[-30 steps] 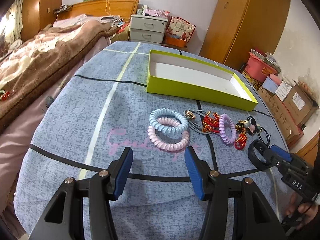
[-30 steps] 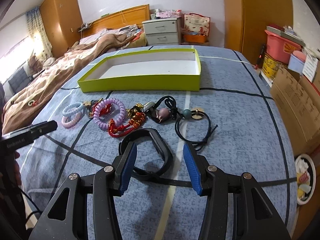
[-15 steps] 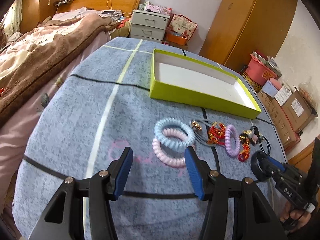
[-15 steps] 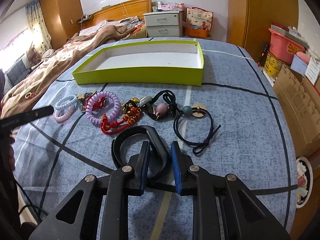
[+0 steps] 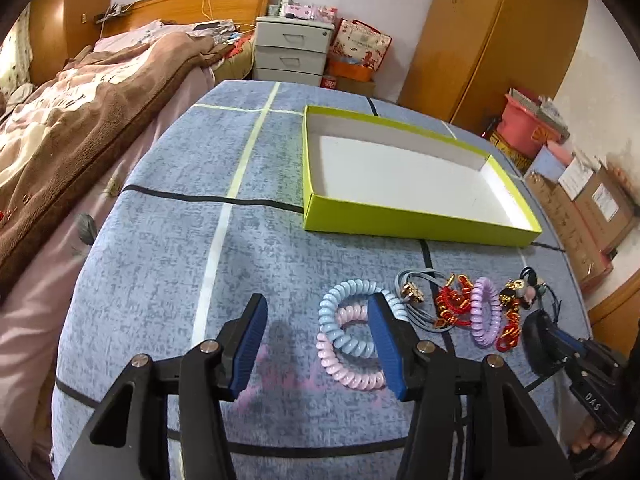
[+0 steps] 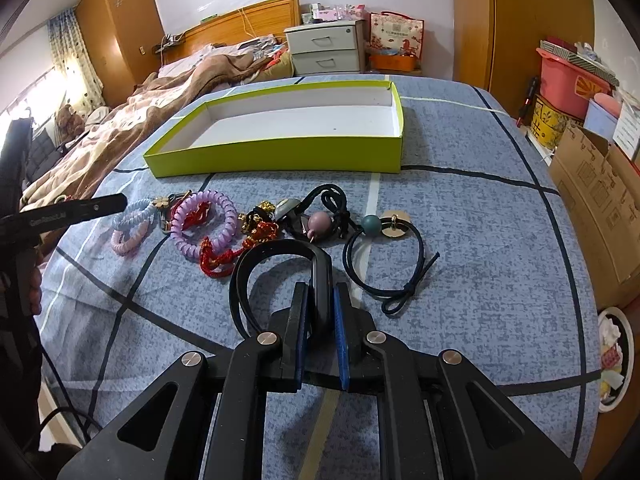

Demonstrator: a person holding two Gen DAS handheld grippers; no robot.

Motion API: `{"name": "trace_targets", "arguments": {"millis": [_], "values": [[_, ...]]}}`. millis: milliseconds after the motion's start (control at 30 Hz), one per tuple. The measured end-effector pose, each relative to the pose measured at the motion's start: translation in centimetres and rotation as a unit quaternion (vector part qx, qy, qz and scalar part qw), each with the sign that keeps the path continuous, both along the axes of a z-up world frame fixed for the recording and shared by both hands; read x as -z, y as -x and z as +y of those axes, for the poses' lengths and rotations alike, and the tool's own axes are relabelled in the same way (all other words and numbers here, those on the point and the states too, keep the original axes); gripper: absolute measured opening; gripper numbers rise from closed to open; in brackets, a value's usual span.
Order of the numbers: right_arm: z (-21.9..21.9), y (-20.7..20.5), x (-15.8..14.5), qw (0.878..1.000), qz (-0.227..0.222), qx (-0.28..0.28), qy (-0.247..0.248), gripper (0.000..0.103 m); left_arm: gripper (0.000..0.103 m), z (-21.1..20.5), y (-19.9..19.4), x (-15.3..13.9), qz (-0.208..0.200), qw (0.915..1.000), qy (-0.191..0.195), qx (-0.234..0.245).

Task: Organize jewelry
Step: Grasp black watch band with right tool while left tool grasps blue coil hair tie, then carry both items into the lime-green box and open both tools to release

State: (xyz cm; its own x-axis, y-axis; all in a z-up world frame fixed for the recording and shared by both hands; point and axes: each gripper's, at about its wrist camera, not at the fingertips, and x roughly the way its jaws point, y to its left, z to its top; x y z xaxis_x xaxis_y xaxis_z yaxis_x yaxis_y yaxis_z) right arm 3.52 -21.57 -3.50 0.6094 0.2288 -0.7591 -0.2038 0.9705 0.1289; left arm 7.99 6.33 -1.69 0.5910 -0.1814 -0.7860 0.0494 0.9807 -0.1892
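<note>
1. The right gripper [image 6: 320, 320] has its blue-padded fingers [image 6: 301, 320] pinching one arm of a black headband [image 6: 280, 252]. The band's arch curves away to the left and forward of the fingers, and its other end lies against the blue cloth of the tabletop [image 6: 480, 208].
2. In the left wrist view the same headband [image 5: 536, 336] shows at the right, near the tabletop's near right edge, gripped at the tip of the right gripper [image 5: 560, 344].
3. The left gripper [image 5: 316, 340] has its fingers [image 5: 248, 340] spread wide. A light blue coil hair tie [image 5: 344, 320] and a pink coil hair tie [image 5: 352, 376], overlapping each other, lie on the cloth; the right finger covers their right side, and most of both rings shows between the two fingers. I cannot tell whether the fingers touch them.
4. Further right along the near side lies a row of other pieces: a grey cord with a gold charm [image 5: 412, 292], red knotted cord [image 6: 224, 258], a purple coil hair tie [image 6: 204, 222], and black hair ties with a pink bead [image 6: 320, 222] and a teal bead [image 6: 371, 225].
5. A shallow lime-green box [image 6: 280, 158] with a white inside sits beyond the row, toward the far side of the tabletop, apart from all the pieces.
</note>
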Motion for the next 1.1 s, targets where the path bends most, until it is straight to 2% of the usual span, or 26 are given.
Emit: {"name": "trace_targets", "arguments": {"millis": [133, 500, 567, 667, 1100], "values": [[-0.2, -0.2, 0.0, 1.000, 0.002, 0.004, -0.006, 0.013, 0.042, -0.3, -0.8, 0.7, 0.019, 0.9997, -0.004, 0.014], [-0.4, -0.5, -0.2, 1.000, 0.005, 0.003, -0.014, 0.013, 0.028, -1.3, -1.4, 0.5, 0.025, 0.9980, -0.028, 0.050], [-0.3, -0.5, -0.3, 1.000, 0.004, 0.003, -0.016, 0.013, 0.020, -1.5, -1.5, 0.4, 0.025, 0.9973, -0.029, 0.063], [-0.3, -0.5, -0.4, 1.000, 0.002, 0.003, -0.017, 0.013, 0.011, -1.8, -1.6, 0.3, 0.024, 0.9965, -0.033, 0.072], [-0.2, -0.3, -1.5, 1.000, -0.010, 0.004, -0.027, 0.013, 0.010, -1.1, -0.8, -1.1, 0.000, 0.9979, -0.005, 0.064]]}}
